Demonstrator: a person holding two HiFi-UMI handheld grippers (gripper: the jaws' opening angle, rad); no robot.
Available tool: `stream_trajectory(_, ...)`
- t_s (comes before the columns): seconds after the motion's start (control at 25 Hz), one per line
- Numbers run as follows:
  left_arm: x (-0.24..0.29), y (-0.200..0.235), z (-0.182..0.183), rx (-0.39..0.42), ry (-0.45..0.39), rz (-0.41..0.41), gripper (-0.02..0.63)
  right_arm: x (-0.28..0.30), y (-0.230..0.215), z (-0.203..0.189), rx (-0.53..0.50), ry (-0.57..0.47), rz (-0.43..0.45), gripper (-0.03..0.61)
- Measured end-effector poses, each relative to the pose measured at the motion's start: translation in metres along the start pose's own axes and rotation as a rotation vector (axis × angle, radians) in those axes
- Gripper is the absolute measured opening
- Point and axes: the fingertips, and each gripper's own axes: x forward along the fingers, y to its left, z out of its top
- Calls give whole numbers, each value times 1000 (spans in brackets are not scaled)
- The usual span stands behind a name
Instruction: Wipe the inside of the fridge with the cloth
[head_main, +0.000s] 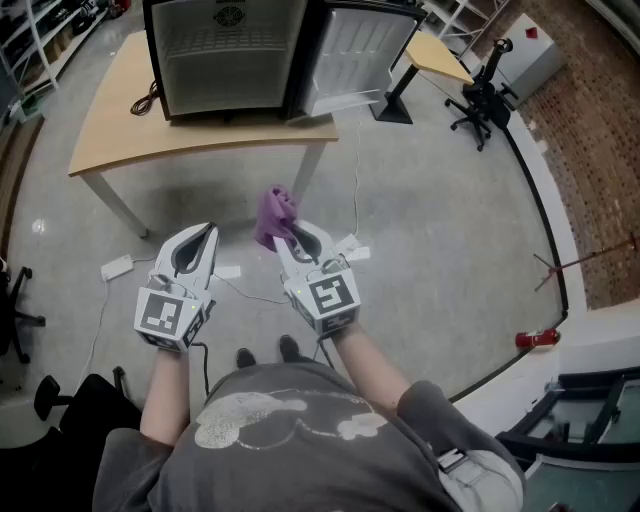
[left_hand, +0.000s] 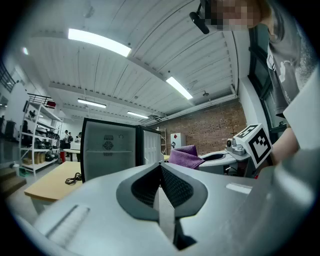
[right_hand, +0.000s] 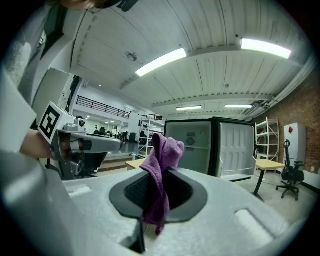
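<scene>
1. Purple cloth (head_main: 275, 214) is up front, pinched in the right tongs (head_main: 289, 238), which are clamped on one fold with the bulk bunched above the tips. That looks like a thin bite, and I'd say it could pull free once it drags on a fridge wall.
2. Left tongs (head_main: 204, 234) are pressed together on nothing, just beside the right pair. If both go into the cavity side by side, they could knock each other.
3. Over to the fridge (head_main: 228, 48): it's on the worktop (head_main: 105, 135), well apart from both pairs, with the door (head_main: 352, 50) swung open. Coming in from the right could bump that door and swing it.
4. Watch the floor! A cable (head_main: 356, 185) and a power strip (head_main: 117, 267) lie between the person and the worktop, so tripping on the way in is a real risk.
5. Inside there's a shelf (left_hand: 109, 150), and the loose bunch of cloth could snag on its edge.
</scene>
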Motion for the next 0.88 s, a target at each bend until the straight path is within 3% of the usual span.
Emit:
stream_trajectory(0.24,-5,6,2,5,3,5,17,5,11,1,-22,8,33,34)
stream_trajectory(0.44,-10,13,-3,-9,21,16,17,9,14,2,-17,13,11,34)
stream_trajectory(0.88,-30,29,-18,-13,42,-12,18,14,24,-15,82,-15,-38,37)
